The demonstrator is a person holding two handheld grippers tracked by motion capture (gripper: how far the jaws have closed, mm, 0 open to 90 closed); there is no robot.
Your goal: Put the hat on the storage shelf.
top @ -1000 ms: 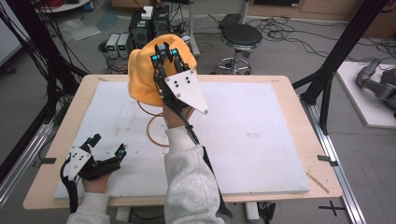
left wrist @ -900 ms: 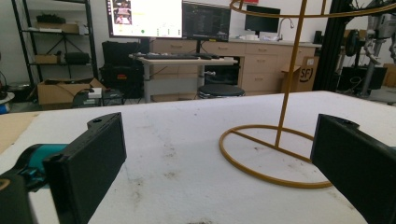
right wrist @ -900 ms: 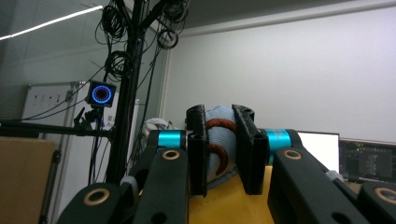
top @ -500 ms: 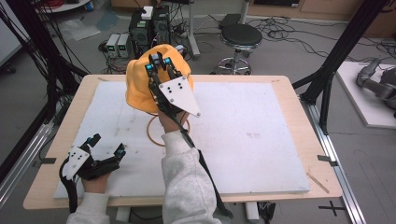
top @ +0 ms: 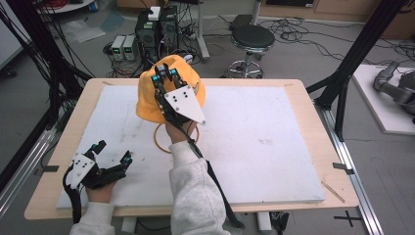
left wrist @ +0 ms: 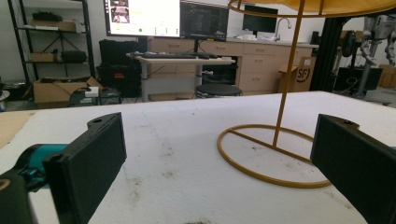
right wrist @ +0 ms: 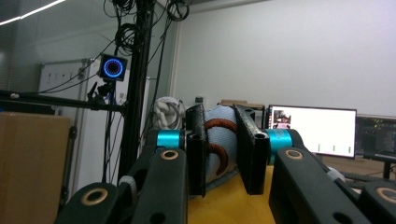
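**Yellow hat held up over its stand**

Since the earlier pictures, the right gripper (top: 164, 74) is sitting a little closer to the person, and the yellow hat (top: 147, 103) is coming along with it, while the left gripper (top: 113, 152) is staying in the same spot.

From the high view, the hat is hanging in the air above the far middle of the white mat (top: 254, 147). The yellow ring stand (top: 159, 142) is standing on the mat just under it. The left gripper is resting near the front left corner, well apart from the hat, with its jaws spread wide and holding nothing.

From the left gripper view, the two black jaws are standing wide apart. The stand's round base (left wrist: 266, 156) is lying on the mat between them, farther off, and its thin pole (left wrist: 287, 79) is going up to the hat brim (left wrist: 327, 7).

From the right gripper view, the jaws are squeezing narrow on a blue and brown knob (right wrist: 219, 140) on top of the hat (right wrist: 224, 205)
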